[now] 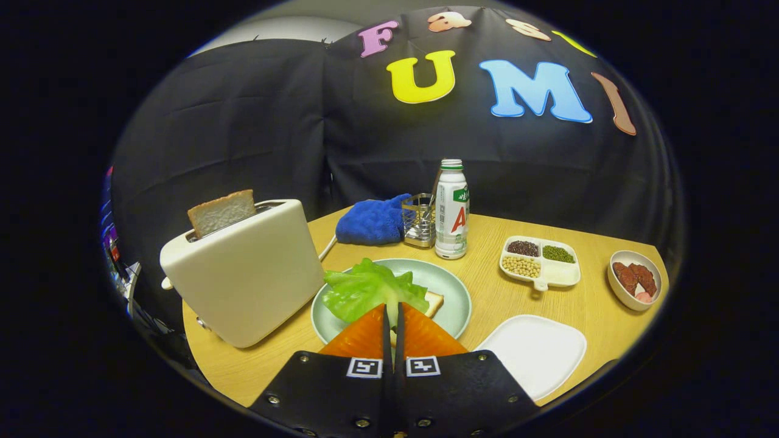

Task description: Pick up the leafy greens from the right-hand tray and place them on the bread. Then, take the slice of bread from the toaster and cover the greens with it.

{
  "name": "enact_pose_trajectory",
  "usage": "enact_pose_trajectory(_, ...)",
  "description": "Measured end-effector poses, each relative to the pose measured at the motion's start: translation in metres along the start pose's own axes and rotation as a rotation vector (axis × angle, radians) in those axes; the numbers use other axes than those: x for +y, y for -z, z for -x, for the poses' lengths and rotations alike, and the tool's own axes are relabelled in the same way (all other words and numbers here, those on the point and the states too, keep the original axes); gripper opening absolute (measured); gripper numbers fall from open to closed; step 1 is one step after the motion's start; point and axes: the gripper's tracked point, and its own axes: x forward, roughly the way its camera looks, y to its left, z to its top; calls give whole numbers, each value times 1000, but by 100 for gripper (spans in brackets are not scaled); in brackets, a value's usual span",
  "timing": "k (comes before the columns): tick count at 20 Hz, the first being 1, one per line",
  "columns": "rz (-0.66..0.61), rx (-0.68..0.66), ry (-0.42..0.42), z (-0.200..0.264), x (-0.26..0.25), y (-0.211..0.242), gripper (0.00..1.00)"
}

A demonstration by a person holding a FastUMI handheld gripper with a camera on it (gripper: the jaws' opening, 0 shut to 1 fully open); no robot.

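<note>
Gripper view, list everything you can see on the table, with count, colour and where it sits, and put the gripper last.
toaster: one, cream, beside the plate
bread slice: one, pale brown, standing in the toaster slot
plate: one, pale green, just ahead of the fingers
leafy greens: one leaf, light green, on the plate over the bread
bread: one, corner showing under the greens
cloth: one, blue, beyond the plate
wire holder: one, metal, beside the bottle
bottle: one, white, beyond the plate
divided dish: one, white, holding beans
bowl: one, white, reddish food inside
tray: one, white, beside the fingers
gripper: one, jaws closed together, holding nothing
</note>
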Motion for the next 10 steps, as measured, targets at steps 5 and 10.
enact_pose_trajectory(5, -1, 46, 40, -19, -4, 13, 5)
enact_pose_trajectory(10, 20, 48, 34, -17, 5, 13, 24)
